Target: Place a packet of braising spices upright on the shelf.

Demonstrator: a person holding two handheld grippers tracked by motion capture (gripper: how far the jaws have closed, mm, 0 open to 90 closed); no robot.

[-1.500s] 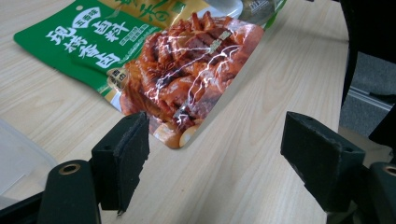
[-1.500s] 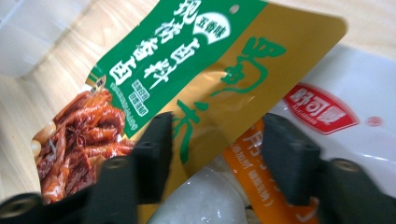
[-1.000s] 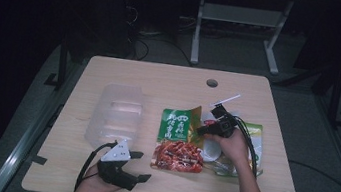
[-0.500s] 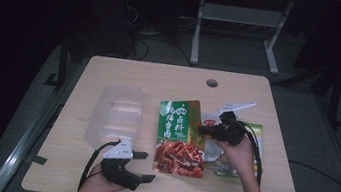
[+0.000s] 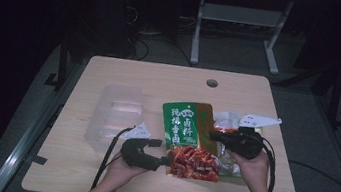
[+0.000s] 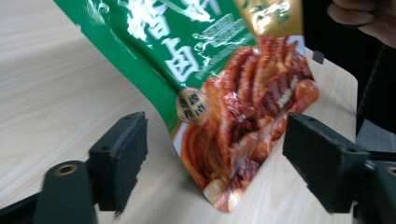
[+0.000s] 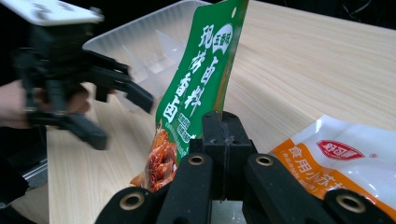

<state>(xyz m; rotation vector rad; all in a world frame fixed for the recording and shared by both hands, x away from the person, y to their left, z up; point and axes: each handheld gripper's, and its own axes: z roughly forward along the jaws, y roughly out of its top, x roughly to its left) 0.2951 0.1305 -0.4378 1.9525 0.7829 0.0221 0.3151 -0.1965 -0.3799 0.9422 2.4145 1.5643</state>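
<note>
Jaws of our right gripper are pressed flat together on the edge of the green seasoning packet, which we hold lifted off the table so that it stands tilted, its red printed end low and toward the near side. In the high view the packet sits at the middle of the table, between our two hands, with the right gripper pinching its right edge. Our left gripper is at the packet's near left corner with its jaws spread wide; in the left gripper view the packet's red lower end hangs in the gap between them, and neither pad presses on it. A clear plastic container rests on the table to the left, just beyond the left gripper. A white and orange packet lies flat on the table to the right, under our right hand.
</note>
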